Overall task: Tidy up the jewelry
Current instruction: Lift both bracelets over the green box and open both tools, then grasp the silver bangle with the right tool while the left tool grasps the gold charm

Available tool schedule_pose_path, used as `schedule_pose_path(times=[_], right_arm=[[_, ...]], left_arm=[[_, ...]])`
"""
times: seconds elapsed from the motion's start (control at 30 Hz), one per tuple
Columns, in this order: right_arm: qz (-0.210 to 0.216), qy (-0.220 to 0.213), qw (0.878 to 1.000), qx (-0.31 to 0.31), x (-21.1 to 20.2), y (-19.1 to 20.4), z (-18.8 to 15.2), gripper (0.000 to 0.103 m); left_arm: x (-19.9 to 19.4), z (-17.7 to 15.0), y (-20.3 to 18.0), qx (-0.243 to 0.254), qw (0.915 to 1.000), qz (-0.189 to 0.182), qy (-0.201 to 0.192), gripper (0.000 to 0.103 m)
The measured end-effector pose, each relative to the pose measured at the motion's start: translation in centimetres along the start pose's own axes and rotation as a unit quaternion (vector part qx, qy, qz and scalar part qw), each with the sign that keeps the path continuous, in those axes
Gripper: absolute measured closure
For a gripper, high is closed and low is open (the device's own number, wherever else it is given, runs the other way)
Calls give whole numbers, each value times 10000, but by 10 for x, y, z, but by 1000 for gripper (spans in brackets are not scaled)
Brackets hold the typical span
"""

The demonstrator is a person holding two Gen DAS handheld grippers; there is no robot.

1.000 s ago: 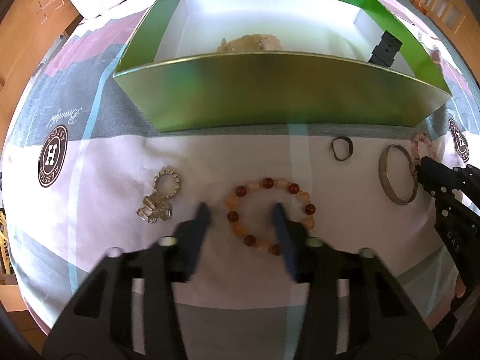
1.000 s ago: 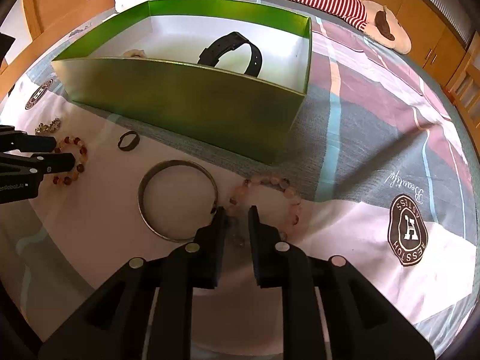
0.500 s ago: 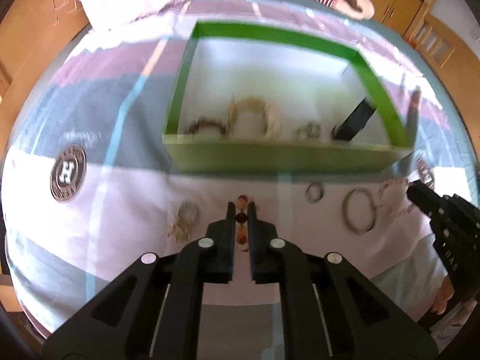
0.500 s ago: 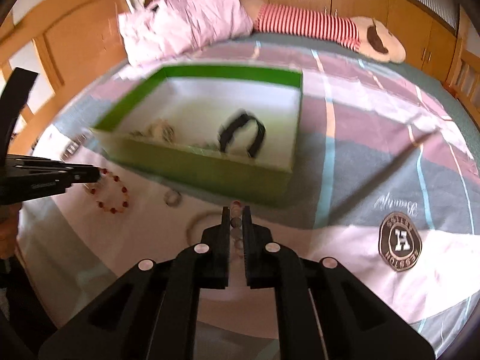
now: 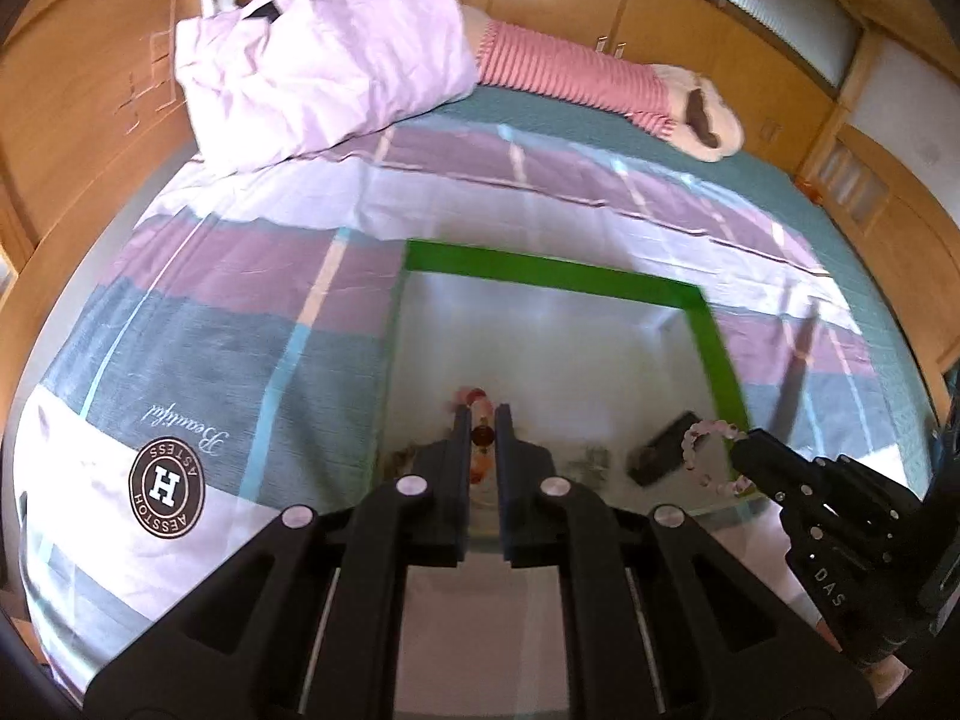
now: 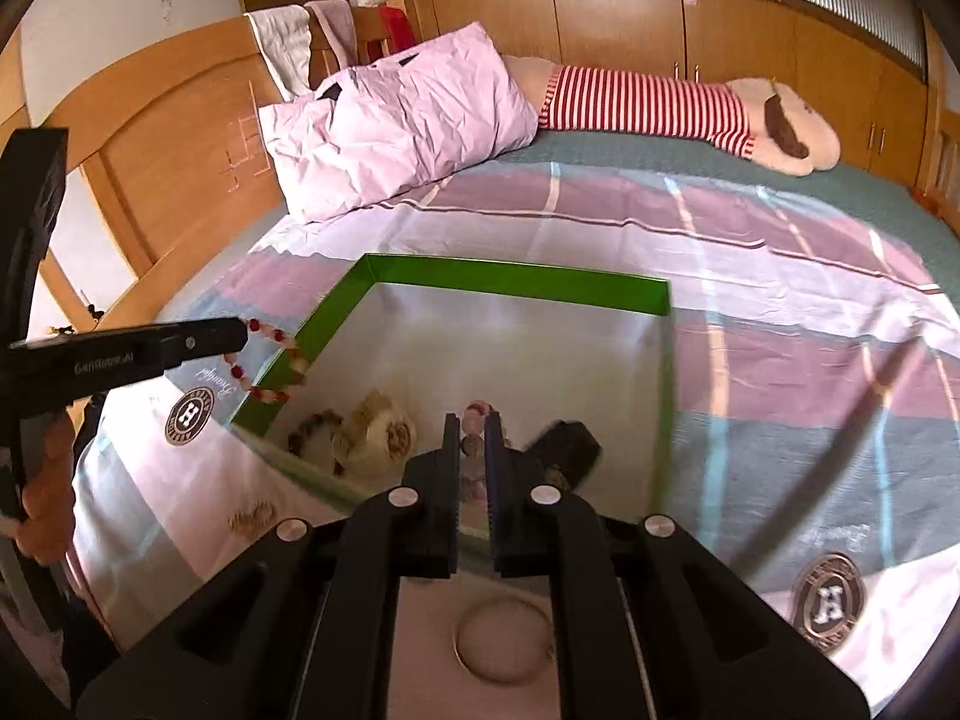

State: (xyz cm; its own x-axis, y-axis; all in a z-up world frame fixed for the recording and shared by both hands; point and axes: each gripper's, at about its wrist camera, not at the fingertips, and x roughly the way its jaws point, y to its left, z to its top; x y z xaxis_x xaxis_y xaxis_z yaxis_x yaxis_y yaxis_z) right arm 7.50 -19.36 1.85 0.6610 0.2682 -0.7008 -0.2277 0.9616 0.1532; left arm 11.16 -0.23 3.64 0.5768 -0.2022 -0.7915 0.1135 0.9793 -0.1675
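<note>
We hold the green box [image 6: 516, 279] below both grippers. The left gripper [image 5: 482, 414] clamps the amber bead bracelet [image 5: 483, 435]; the right gripper [image 6: 473, 420] clamps the pink bead bracelet [image 5: 699, 438]. The box contains a black watch [image 6: 570, 441] and pale bracelets [image 6: 375, 432].

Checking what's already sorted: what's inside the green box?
Inside the green box: a black watch strap, a cream beaded bracelet and a darker bracelet beside it. The right gripper and its pale pink bracelet cover the near floor.
</note>
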Motion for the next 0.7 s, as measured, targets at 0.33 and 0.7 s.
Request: schedule_pose_path(times=[0.33,0.7], right_arm=[[338,273,9990,-77,-34,4,-28,65],[-261,1477,9885,-204,18,-15,-105,33]], left_arm=[[12,-14,13,72,9986,-109,516,75],[14,-90,57,-101,9859,950,1373,42]])
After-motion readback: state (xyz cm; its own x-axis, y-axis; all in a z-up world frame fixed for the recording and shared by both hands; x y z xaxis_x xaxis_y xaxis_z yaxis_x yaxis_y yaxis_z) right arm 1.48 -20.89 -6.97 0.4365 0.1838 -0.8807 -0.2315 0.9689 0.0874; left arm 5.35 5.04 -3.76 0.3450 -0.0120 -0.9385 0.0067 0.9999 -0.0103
